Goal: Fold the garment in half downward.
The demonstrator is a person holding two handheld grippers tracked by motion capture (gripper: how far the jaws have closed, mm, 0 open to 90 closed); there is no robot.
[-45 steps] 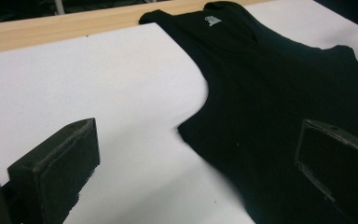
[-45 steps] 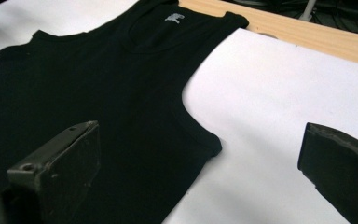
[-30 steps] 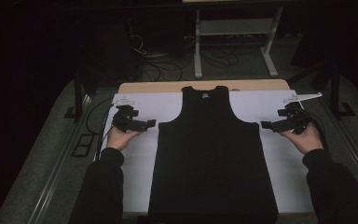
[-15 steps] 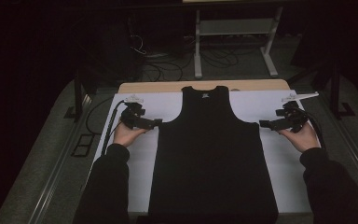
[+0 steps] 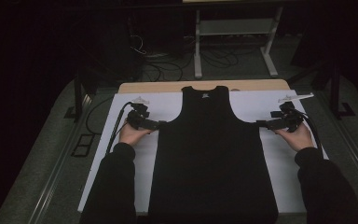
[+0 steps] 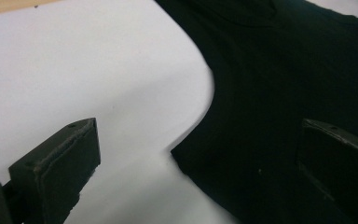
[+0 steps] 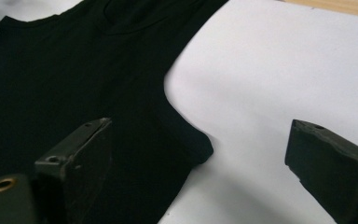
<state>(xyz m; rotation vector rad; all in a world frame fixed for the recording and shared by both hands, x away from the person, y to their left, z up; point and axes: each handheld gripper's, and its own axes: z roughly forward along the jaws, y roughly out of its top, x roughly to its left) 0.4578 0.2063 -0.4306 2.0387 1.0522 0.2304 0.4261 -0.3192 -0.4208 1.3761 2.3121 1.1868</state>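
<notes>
A black tank top [image 5: 212,154] was laid flat and face up on the white sheet [image 5: 165,105] covering the desk, neckline toward the far edge and hem toward the near edge. It was spread smooth, the underarm corners lying out at either side.

Bare white sheet [image 5: 168,105] beside the black tank top [image 5: 212,158], unobstructed.

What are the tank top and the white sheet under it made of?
Black tank top: looks like soft matte knit fabric, lying limp and flat with stitched armhole edges. White sheet: smooth, matte and flat, probably paper or thin board; which one cannot be told. Wooden-looking tabletop shows beyond it.
</notes>
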